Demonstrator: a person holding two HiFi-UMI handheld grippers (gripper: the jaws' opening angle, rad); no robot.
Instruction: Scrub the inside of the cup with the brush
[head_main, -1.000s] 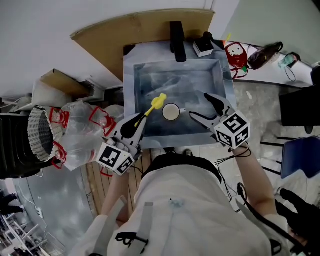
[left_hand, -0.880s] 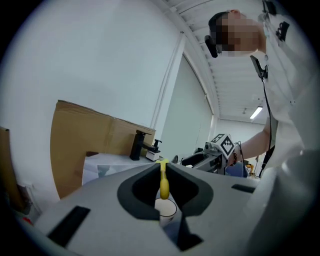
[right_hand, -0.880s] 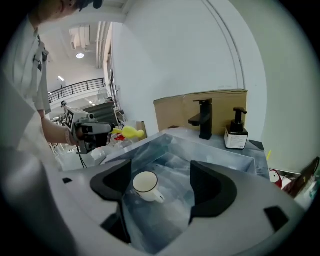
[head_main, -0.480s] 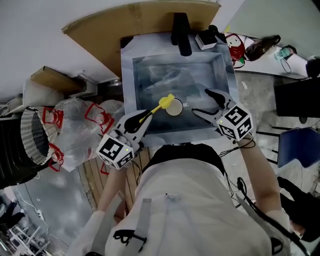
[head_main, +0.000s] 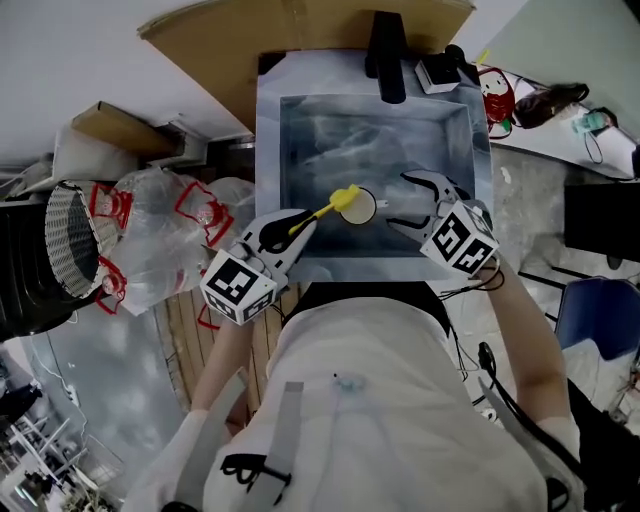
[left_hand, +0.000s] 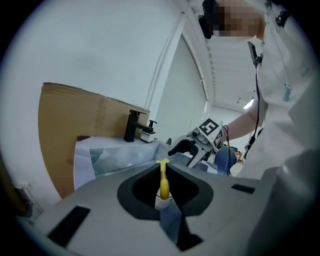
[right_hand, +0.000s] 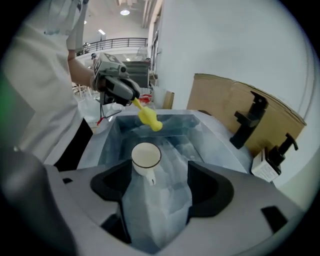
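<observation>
left tongs (head_main: 293, 228) angled toward cup (head_main: 361, 208), clamped on brush (head_main: 338, 201) | right tongs (head_main: 403, 203) apart, facing cup

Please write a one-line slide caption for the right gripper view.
Open right gripper faces the white cup in the sink; the left gripper holds the yellow brush near its rim.

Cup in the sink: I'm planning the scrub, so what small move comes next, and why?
Probably ease the right gripper forward and close on the cup by its handle: its jaws stand apart, the handle points at them, and the cup stands free in the sink while the left gripper holds the brush above it.
</observation>
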